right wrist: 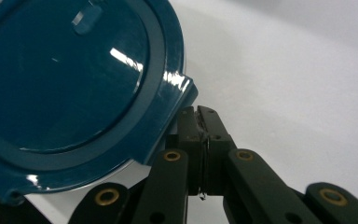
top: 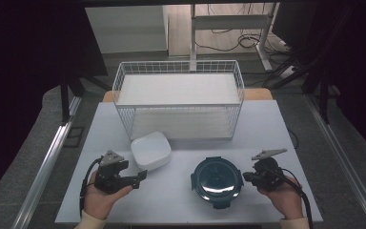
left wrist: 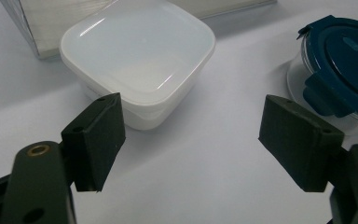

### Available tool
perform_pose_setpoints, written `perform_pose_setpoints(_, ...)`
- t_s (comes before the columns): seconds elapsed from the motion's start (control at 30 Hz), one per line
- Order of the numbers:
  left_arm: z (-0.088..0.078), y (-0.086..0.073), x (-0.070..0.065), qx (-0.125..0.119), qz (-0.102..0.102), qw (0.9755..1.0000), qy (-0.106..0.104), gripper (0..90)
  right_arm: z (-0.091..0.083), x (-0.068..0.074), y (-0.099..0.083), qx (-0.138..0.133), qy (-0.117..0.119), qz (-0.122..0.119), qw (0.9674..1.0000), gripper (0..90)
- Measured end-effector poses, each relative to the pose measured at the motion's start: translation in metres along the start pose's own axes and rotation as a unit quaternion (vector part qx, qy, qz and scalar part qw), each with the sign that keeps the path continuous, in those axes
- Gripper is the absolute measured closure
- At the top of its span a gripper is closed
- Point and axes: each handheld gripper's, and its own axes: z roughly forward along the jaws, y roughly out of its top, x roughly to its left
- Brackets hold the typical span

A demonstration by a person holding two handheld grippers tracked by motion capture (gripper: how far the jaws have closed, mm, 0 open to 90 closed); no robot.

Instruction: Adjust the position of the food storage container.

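While the wire basket (top: 178, 98) stands behind, white tub (top: 151, 150) neighbours blue-lidded container (top: 217, 181).

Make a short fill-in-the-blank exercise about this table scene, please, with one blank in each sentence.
1. The lid of the round container is dark ____.
2. The white square container stands in front of the wire ____.
3. The left gripper has its jaws ____, with nothing between them.
4. The right gripper has its jaws ____, beside the round container's lid.

Missing words: blue; basket; open; shut
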Motion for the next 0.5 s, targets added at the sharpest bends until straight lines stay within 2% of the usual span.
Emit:
perform_pose_setpoints(0.07,0.0011,-0.0003,0.0002,0.001,-0.002,1.0000,0.001,22.4,0.0024,0.0000,0.0003,0.003,0.009,0.001,1.0000,89.4)
perform_pose_setpoints(0.2,0.0013,-0.0007,0.0004,0.003,-0.001,1.0000,0.000,22.4,0.0031,0.0004,-0.0012,0.010,0.008,0.003,0.9999,89.6)
perform_pose_setpoints(0.5,0.0015,0.0001,-0.0007,0.006,0.001,1.0000,-0.002,22.8,0.0035,0.0066,-0.0013,0.019,-0.012,0.002,0.9997,89.9)
